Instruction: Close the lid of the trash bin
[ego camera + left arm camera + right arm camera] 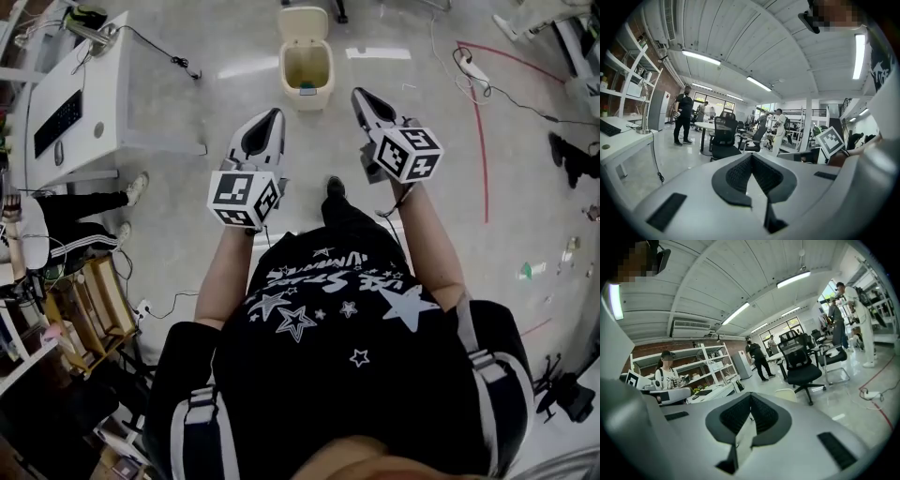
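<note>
A cream trash bin [307, 66] stands on the floor ahead of me, its lid [304, 22] tipped up at the back and its mouth open, with something small and dark inside. My left gripper [274, 114] is held in the air short of the bin and to its left, jaws together, holding nothing. My right gripper [359, 95] hovers just right of the bin, also shut and empty. In the left gripper view the pads [740, 173] meet at a point. Beyond the closed right gripper pads [761, 412], a cream edge of the bin [787, 393] peeks over them.
A white desk [94, 89] with a keyboard stands at the left, and a seated person's legs [84, 211] lie below it. A red floor line [484, 141] and cables run on the right. A black office chair [802, 366] and standing people are further off.
</note>
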Action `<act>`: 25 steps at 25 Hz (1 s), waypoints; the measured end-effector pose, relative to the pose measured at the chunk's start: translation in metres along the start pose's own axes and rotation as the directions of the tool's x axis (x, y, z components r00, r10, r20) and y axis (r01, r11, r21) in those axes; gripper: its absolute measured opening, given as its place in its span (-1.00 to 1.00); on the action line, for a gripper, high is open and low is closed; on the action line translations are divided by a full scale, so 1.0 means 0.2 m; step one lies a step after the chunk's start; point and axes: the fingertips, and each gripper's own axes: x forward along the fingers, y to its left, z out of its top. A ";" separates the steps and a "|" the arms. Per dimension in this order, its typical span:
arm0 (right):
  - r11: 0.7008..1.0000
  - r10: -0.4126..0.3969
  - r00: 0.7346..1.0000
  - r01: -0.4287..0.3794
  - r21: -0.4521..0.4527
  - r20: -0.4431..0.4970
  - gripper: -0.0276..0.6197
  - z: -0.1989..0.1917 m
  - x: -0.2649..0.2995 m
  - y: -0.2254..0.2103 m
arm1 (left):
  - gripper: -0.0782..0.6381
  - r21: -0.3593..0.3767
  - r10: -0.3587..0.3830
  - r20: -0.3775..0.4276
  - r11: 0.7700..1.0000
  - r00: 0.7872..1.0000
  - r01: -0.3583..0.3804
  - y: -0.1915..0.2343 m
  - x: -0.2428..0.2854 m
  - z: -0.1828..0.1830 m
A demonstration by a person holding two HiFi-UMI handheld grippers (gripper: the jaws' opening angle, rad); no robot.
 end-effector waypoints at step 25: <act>0.999 0.015 1.000 -0.015 0.049 -0.009 -0.89 0.30 0.46 -0.48 | -0.75 -0.018 0.033 -0.036 0.999 0.999 -0.034 0.21 0.66 0.03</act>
